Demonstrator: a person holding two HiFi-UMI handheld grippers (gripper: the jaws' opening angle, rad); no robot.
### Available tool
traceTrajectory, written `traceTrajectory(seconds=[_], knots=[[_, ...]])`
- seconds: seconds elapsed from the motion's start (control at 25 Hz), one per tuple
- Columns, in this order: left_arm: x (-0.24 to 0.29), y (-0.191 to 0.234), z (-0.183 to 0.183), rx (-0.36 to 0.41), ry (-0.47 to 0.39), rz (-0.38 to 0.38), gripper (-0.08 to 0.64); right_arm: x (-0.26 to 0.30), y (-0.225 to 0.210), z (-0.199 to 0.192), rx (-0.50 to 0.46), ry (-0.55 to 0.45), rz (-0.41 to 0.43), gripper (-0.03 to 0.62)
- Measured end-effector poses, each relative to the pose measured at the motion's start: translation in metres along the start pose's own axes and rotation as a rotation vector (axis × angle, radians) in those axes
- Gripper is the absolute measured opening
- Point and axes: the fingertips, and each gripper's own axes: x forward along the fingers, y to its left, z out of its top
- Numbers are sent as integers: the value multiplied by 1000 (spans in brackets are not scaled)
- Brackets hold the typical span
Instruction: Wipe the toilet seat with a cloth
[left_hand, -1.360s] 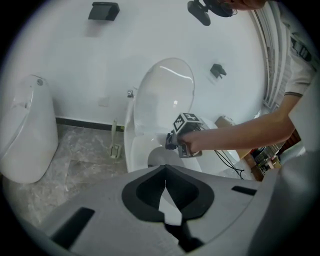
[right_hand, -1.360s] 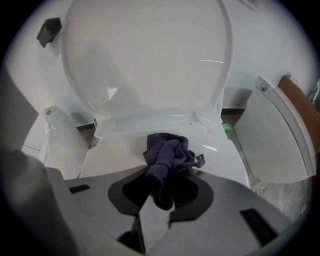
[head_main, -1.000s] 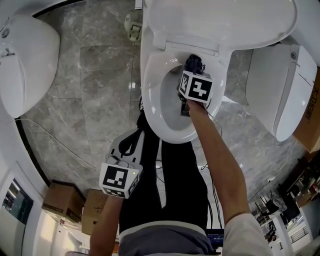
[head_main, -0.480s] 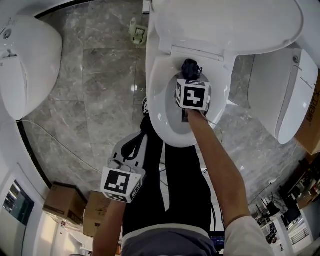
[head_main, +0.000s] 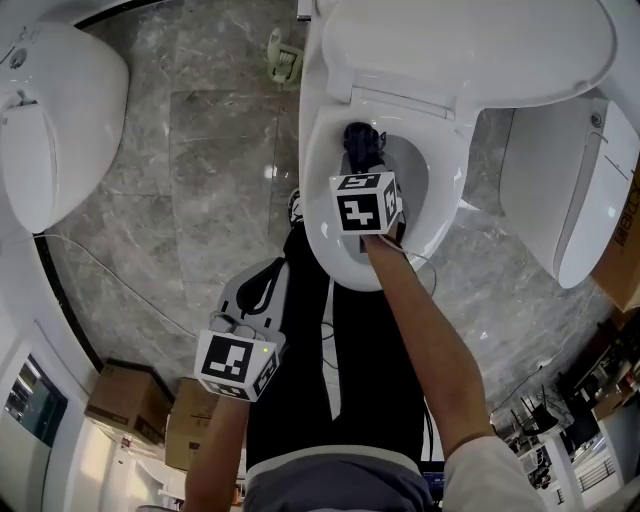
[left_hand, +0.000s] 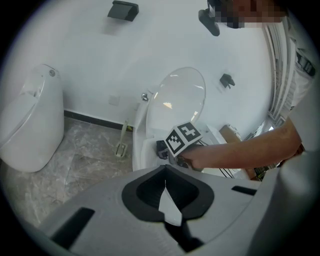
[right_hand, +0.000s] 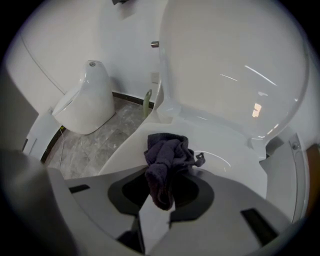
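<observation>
Grey marble floor (head_main: 200, 200): wide free strip at left of toilet. Another white toilet (head_main: 560, 190) stands close at right. Toilet lid (head_main: 470, 50) raised upright behind. Toilet seat (head_main: 318, 200) down, ring open to reach from front and left. Dark cloth (right_hand: 165, 155) bunched, long axis along jaws, free end pointing to hinge, on rear part of seat near inner edge. Right gripper (right_hand: 160, 202) points steeply down, jaws clenched on cloth. Left gripper (left_hand: 166, 197) low beside leg, well apart from toilet, jaws pressed together, nothing between.

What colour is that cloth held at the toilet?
The cloth is dark navy, leaning purple. It shows best in the right gripper view.
</observation>
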Motion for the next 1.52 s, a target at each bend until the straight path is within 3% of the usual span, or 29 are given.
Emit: traceTrajectory(seconds=[0.44,0.96,1.28,1.52], knots=[[-2,0,-3,9,-3,-17,9,-9,41,-21,-275,9,29,86],[-14,22,-12,-69,-8,24,9,-30,84,-71,-546,29,136,87],[-5,8,-18,-35,33,0,9,-42,99,-99,-706,47,153,89],[5,-4,-15,2,57,-23,9,-51,105,-126,-908,58,156,89]])
